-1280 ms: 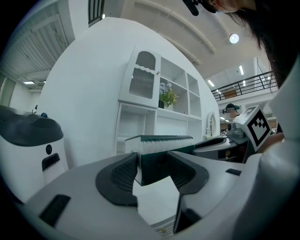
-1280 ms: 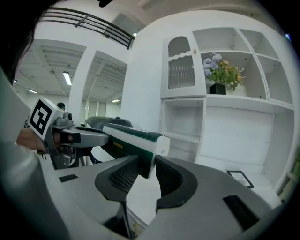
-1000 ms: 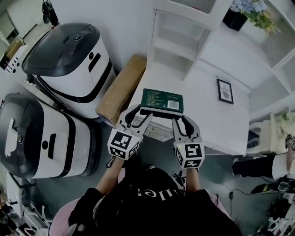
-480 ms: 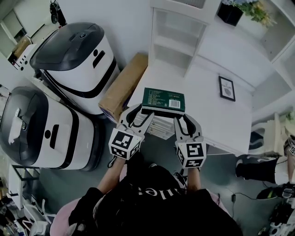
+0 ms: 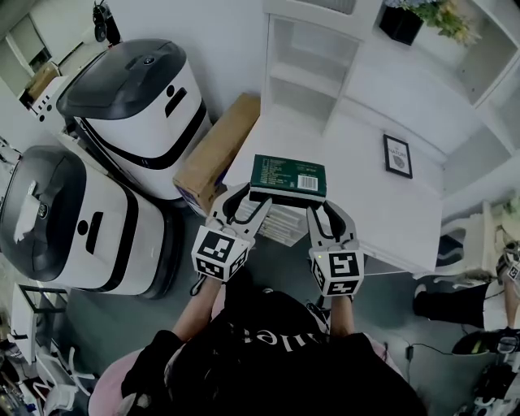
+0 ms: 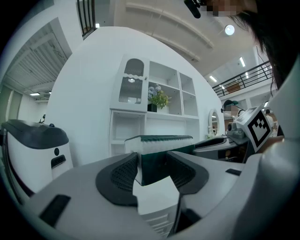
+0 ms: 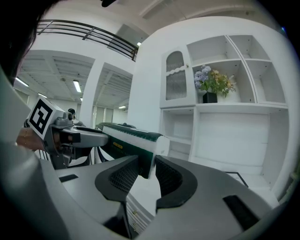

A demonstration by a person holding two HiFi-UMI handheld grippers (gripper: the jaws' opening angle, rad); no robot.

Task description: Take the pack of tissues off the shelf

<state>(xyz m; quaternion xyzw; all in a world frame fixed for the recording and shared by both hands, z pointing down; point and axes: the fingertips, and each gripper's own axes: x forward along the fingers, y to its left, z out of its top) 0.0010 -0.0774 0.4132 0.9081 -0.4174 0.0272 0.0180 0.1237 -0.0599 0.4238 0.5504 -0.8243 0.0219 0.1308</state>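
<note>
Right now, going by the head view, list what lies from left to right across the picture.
Nearer white-and-black machine → cardboard box → pack of tissues → framed picture. Left out because they overlap others sideways: the farther machine and the potted plant.

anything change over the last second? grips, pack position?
Barely. The pack of tissues, clamped at its ends by the left gripper and right gripper, seems to have drawn slightly back from the shelf unit toward the person; the head view itself shifted a little too. Nothing was taken hold of or let go. Both grips, the pack's level pose and the surroundings stayed as they were.
</note>
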